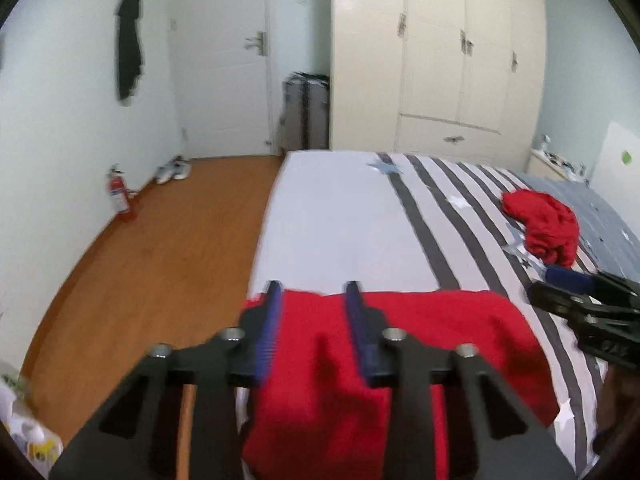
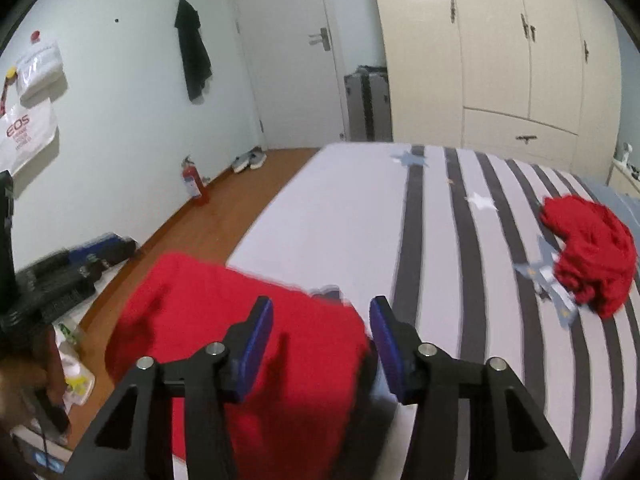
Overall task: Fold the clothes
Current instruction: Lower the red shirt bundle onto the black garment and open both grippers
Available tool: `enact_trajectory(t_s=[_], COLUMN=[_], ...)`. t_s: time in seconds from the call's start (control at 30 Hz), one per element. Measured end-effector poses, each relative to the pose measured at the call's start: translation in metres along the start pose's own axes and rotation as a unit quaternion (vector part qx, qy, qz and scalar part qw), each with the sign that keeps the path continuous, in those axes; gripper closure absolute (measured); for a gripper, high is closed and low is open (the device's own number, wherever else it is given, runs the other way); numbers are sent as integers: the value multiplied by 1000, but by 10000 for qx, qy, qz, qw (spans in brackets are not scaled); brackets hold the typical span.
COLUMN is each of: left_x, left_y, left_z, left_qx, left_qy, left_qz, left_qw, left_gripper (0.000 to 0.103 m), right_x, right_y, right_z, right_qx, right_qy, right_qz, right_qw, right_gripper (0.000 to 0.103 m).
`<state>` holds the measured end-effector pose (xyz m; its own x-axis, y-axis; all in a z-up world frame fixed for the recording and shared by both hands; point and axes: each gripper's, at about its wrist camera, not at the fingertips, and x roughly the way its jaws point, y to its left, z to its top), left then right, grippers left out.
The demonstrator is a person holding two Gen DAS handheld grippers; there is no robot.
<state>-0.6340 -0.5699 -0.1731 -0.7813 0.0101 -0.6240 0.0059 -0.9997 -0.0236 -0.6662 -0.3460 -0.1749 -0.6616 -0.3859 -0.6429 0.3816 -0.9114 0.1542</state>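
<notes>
Left tongs (image 1: 314, 286): blue-padded fingers apart, poised over the flattened red knit garment (image 1: 420, 332), nothing clamped. Right tongs (image 2: 320, 304): fingers apart, empty, above the same garment's right edge. Garment lies at the near corner of the bed with grey-and-white striped, star-printed cover (image 1: 340, 216), partly overhanging the edge. Second crumpled red knit garment (image 2: 592, 252) lies well apart, on the stripes to the right. Orange-brown wooden floor (image 1: 160, 248) at left.
</notes>
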Motion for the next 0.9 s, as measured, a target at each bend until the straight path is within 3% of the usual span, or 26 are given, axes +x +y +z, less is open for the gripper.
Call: enact_trajectory(t_s=[0.13, 0.2, 0.37, 0.5, 0.63, 0.73, 0.8, 0.9], left_x=[49, 68, 77, 79, 61, 58, 57, 55], left_y=[-1, 3, 16, 27, 21, 28, 30, 39], left_z=[-17, -31, -44, -47, -43, -50, -55, -53], left_qx=[-92, -82, -362, -651, -305, -294, -296, -796], left_qy=[485, 642, 604, 568, 394, 358, 315, 217], left_qz=[48, 94, -54, -233, -47, 42, 80, 72], left_qw=[9988, 9979, 9975, 9960, 9987, 9989, 9990, 9966], left_gripper=[92, 92, 92, 92, 94, 95, 95, 101], right_x=[42, 56, 61, 63, 46, 24, 36, 41], right_y=[13, 18, 16, 11, 15, 10, 0, -4], right_z=[-3, -11, -41, -45, -44, -43, -52, -66], right_qx=[44, -49, -152, -87, -267, -331, -196, -210], right_qy=[250, 286, 41, -77, -178, -557, -352, -422], right_qz=[-50, -146, -145, 9, -77, -232, -195, -245], right_qw=[9997, 9995, 9998, 9999, 9995, 9976, 9990, 9986], right_gripper=[69, 69, 71, 72, 74, 74, 73, 70])
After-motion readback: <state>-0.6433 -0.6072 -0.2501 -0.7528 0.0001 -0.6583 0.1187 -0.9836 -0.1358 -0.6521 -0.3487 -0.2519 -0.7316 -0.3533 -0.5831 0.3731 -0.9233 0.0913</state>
